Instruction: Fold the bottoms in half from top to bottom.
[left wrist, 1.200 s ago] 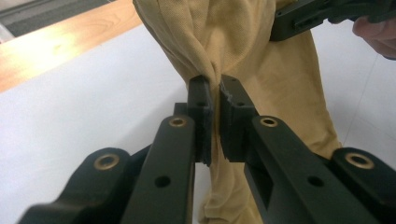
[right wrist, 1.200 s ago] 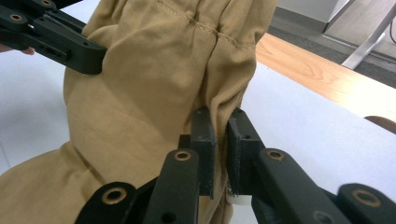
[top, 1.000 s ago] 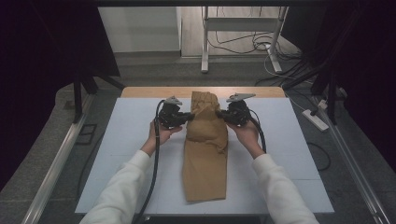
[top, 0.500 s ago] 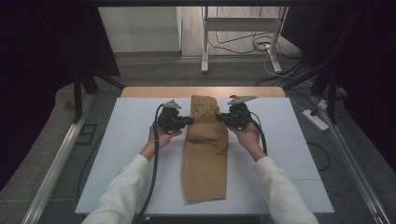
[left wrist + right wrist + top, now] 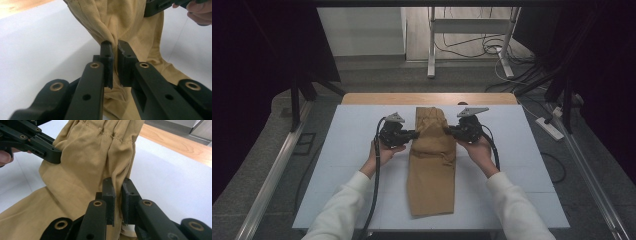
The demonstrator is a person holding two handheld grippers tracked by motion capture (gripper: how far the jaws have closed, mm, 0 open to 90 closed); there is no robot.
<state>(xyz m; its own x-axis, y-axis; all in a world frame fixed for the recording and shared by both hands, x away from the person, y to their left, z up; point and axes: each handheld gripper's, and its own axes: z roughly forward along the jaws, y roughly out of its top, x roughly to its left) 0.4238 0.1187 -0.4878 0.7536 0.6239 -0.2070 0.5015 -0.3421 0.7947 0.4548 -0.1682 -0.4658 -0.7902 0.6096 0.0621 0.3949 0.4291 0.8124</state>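
A tan pair of trousers (image 5: 432, 170) lies lengthwise on the white table cover (image 5: 347, 155), waistband at the far end. My left gripper (image 5: 414, 134) is shut on the cloth's left edge near the waistband; the left gripper view shows its jaws (image 5: 115, 46) pinching a bunched fold of the tan fabric (image 5: 125, 17). My right gripper (image 5: 448, 131) is shut on the opposite edge, and in its own view the jaws (image 5: 117, 183) clamp a fold of the cloth (image 5: 87, 157) below the gathered waistband. Each gripper view shows the other gripper (image 5: 160, 5) (image 5: 53, 153) across the garment.
A strip of wooden tabletop (image 5: 377, 98) shows beyond the white cover. A power strip (image 5: 552, 129) and cables lie on the floor to the right. A metal stand (image 5: 432, 45) stands behind the table, and rails run along both sides.
Both hands have drifted slightly toward the person, drawing the waistband end with them. Both grips are unchanged.
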